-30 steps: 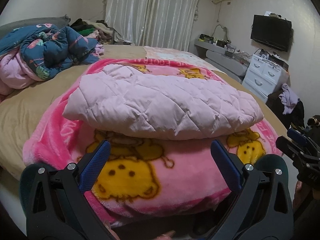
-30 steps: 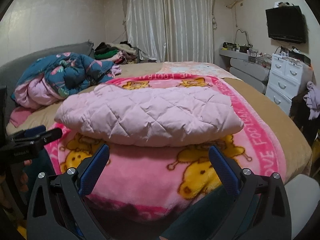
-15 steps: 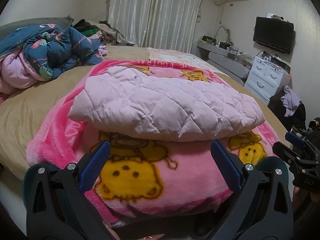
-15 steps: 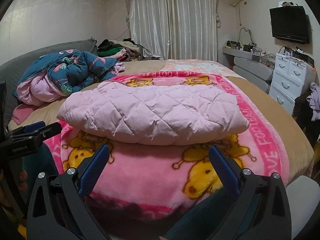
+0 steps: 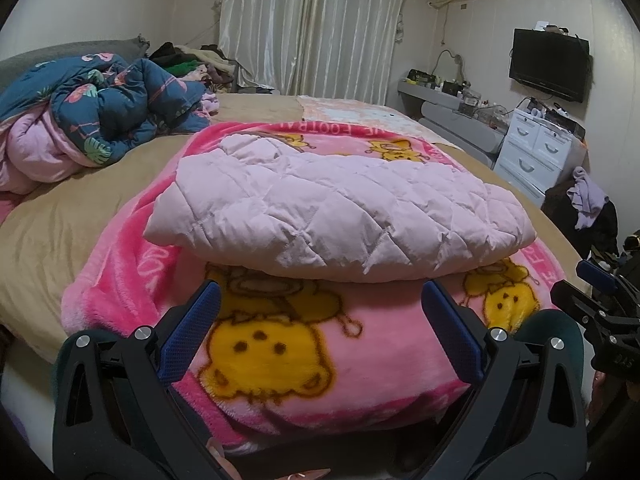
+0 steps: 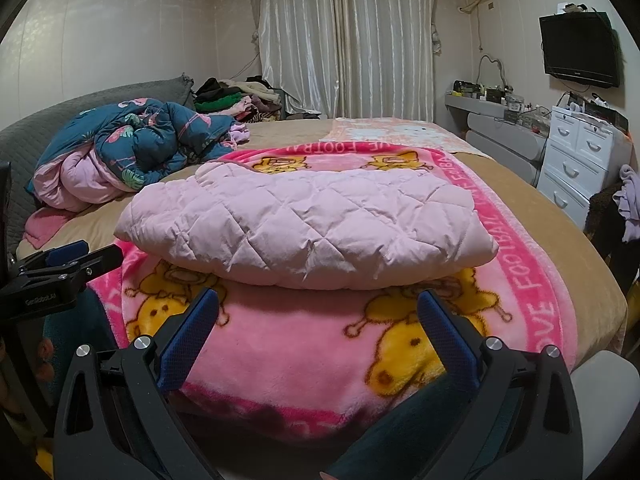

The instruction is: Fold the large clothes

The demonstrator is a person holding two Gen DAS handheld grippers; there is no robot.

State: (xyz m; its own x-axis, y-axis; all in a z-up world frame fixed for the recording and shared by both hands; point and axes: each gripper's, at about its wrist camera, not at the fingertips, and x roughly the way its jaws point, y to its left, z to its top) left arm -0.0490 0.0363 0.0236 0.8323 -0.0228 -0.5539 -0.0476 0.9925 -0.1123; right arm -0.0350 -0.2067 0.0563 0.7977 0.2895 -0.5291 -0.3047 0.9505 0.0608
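A pale pink quilted jacket (image 5: pixel 336 208) lies folded into a flat bundle on a pink blanket with yellow cartoon figures (image 5: pixel 280 344); it also shows in the right wrist view (image 6: pixel 308 224). My left gripper (image 5: pixel 320 300) is open and empty, held back near the bed's near edge, short of the jacket. My right gripper (image 6: pixel 318 298) is open and empty too, likewise short of the jacket. The right gripper shows at the right edge of the left wrist view (image 5: pixel 592 292); the left gripper shows at the left edge of the right wrist view (image 6: pixel 64 260).
A crumpled blue floral duvet (image 6: pixel 136 140) lies at the bed's left. A pile of clothes (image 6: pixel 236 100) sits by the curtains. White drawers (image 6: pixel 580 156), a grey desk and a wall TV (image 6: pixel 578 50) stand at the right. Tan bedsheet (image 5: pixel 68 220) surrounds the blanket.
Both grippers have drawn back and risen slightly, so the jacket looks a little farther and lower in both views. The jacket has not moved. Both grippers stay open.
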